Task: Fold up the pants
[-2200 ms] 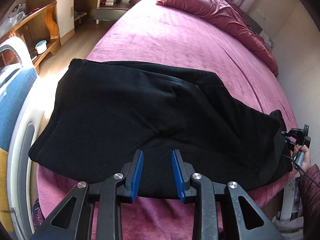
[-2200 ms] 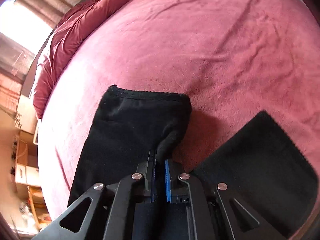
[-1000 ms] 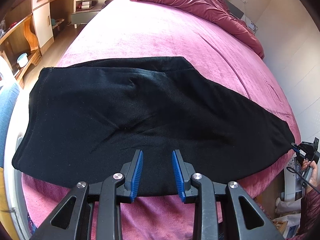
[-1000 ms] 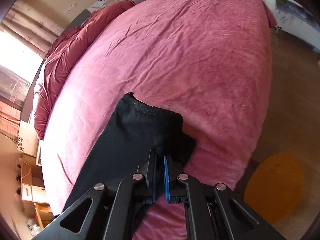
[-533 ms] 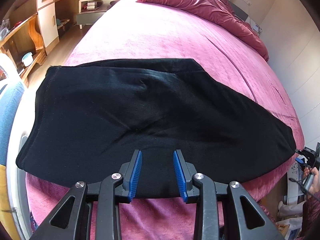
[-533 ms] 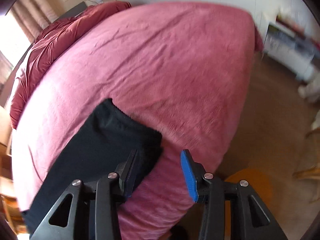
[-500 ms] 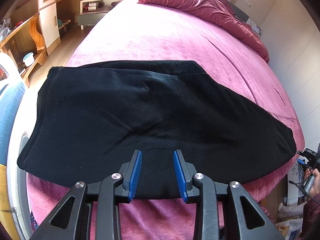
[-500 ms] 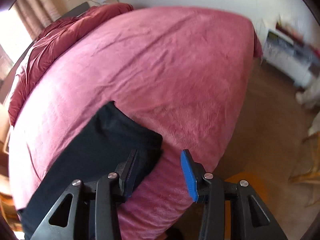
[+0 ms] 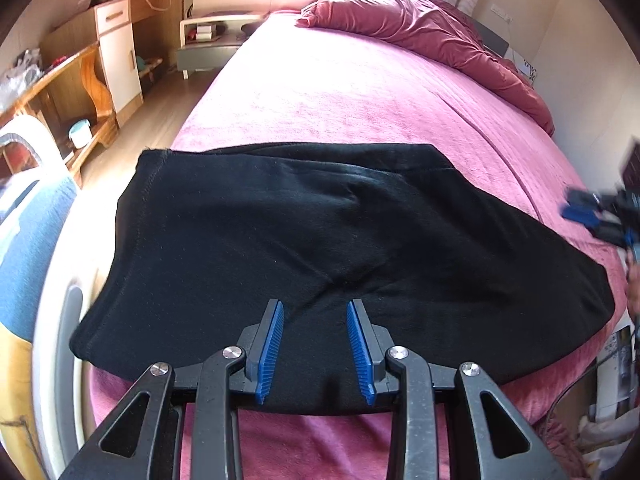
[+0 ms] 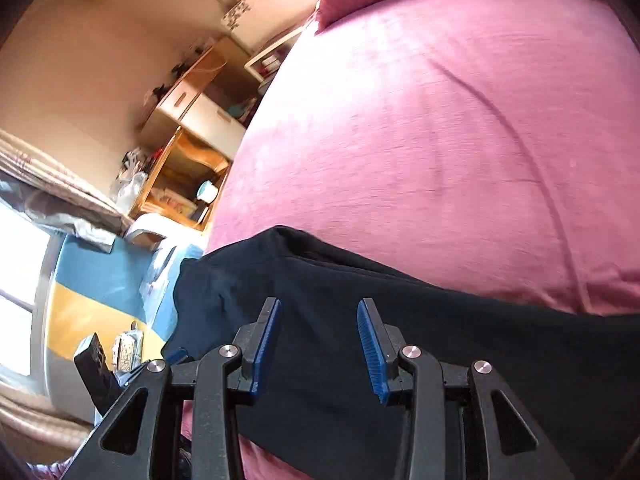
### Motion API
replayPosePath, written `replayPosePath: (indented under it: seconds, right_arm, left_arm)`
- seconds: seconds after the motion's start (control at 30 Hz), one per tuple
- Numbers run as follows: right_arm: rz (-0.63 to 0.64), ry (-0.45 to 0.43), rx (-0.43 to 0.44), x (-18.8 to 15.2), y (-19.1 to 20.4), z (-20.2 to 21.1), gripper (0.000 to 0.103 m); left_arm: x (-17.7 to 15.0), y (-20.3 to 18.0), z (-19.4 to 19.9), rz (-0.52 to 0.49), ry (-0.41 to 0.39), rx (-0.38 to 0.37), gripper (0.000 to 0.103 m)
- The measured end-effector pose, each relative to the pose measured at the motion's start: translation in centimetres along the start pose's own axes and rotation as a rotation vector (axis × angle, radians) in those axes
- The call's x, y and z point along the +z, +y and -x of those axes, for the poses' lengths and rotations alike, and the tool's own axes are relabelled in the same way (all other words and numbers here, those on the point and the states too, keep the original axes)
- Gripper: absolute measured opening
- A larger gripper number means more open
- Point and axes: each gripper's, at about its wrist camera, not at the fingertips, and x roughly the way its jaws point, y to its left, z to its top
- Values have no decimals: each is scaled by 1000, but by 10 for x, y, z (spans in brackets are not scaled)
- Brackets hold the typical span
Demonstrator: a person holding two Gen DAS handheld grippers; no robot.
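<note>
Two grippers, both with jaws apart, nothing held: left gripper [image 9: 315,346] over near hem, right gripper [image 10: 318,348] jaws just eased in. Next fold: pinch both layers, lift evenly. Pants [image 9: 320,248] black, halved lengthwise, flat across bed [image 9: 360,92] foot

We count one pair of black pants [image 9: 320,236] laid flat across the near end of one bed [image 9: 340,92]. One crumpled red duvet [image 9: 420,36] lies at the far right. We see two grippers: the left gripper [image 9: 315,344] near us and the right gripper [image 9: 592,212], blurred, at the right edge; each has two blue-padded fingers. On the far left stand one bedside table [image 9: 212,40], one white cabinet [image 9: 120,56] and one small teal cup [image 9: 79,133].
</note>
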Motion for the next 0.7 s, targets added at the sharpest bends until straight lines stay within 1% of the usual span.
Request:
replayPosePath:
  seconds: [0.03, 0.1, 0.17, 0.2, 0.23, 0.27, 0.3, 0.33, 0.37, 0.43, 0.5, 0.6, 0.7]
  right_arm:
    - [26, 31, 3, 11, 14, -22, 41]
    - [38, 104, 16, 27, 29, -62, 41]
    - [64, 158, -30, 47, 16, -98, 41]
    - [70, 191, -43, 51, 18, -112, 41]
    - [75, 219, -54, 52, 8, -124, 41]
    - [88, 240, -59, 53, 11, -133, 41]
    - [109, 257, -62, 54, 13, -140, 36]
    - [125, 265, -65, 55, 12, -143, 29]
    - [142, 270, -67, 56, 14, -144, 14]
    - [179, 267, -77, 56, 21, -146, 11]
    - [217, 243, -101, 57, 29, -138, 9]
    - [201, 195, -115, 65, 27, -127, 9]
    - [168, 203, -140, 67, 16, -137, 9]
  left_arm:
    - [1, 0, -2, -12, -8, 12, 34]
    - [2, 1, -5, -22, -13, 32, 34]
    - [3, 3, -6, -22, -18, 37, 34]
    - [3, 3, -7, -27, -24, 48, 34]
    - [3, 4, -8, -33, -30, 56, 34]
    - [3, 3, -10, -35, -33, 62, 34]
    - [3, 4, -12, -35, -36, 66, 34]
    - [3, 5, -13, -37, -41, 73, 34]
    - [2, 5, -12, -41, -48, 85, 34]
    - [1, 5, -14, -54, -56, 111, 34]
    - [0, 5, -15, -66, -61, 131, 34]
    - [0, 6, -17, -65, -62, 139, 34]
    - [0, 9, -18, -61, -62, 146, 34]
